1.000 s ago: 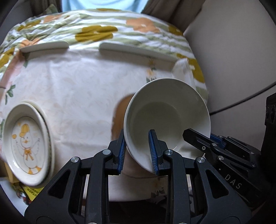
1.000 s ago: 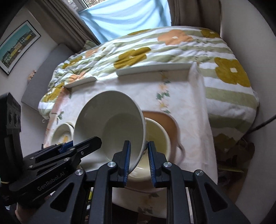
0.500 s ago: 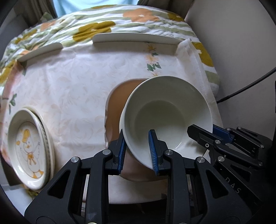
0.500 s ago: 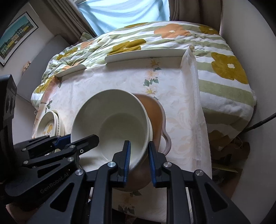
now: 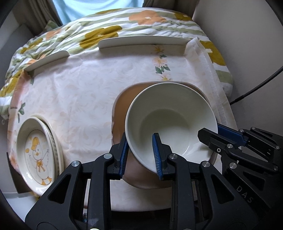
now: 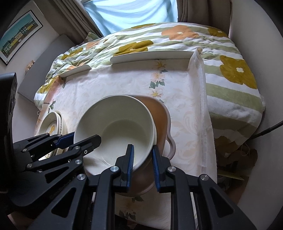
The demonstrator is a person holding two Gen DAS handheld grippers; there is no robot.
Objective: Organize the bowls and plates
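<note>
Bowl [image 5: 169,122], cream white and empty, pinched by both grippers at once, tilted over a tan tray [image 5: 122,109] on the pale flowered cloth [image 5: 74,92]. Left gripper [image 5: 140,155] clamped on the near left rim, one blue pad outside the wall, the other inside, jaws nearly together with only the rim between. Right gripper [image 6: 142,162] clamped likewise on the near right rim, one pad inside, one outside. From the left wrist view, the right gripper [image 5: 214,132] reaching in from the right, gripping the rim on that side. From the right wrist view, the left gripper [image 6: 77,139] coming in from the left, its black finger lying inside the bowl [image 6: 116,127]. Just beyond and right of the right gripper, a second cream rim peeking out under the held bowl; cannot tell whether touching or just apart. Tan tray [image 6: 159,113] under and beyond both, its raised lip curling past the right gripper's outer finger. Far to the left of the left gripper, well apart from the bowl, a stack of plates [image 5: 38,152], the top one printed with a yellow duckling in a cap. Same stack [image 6: 54,122] partly hidden behind the left gripper in the right wrist view. Beyond the grippers, at the far edge of the cloth, two white raised strips [image 5: 141,42] and a blanket [image 5: 109,30] with green stripes and orange and mustard flowers. Above that, a curtain and a bright window [image 6: 130,12]. Up and left of the right gripper, a framed picture [image 6: 19,33] on the wall.
</note>
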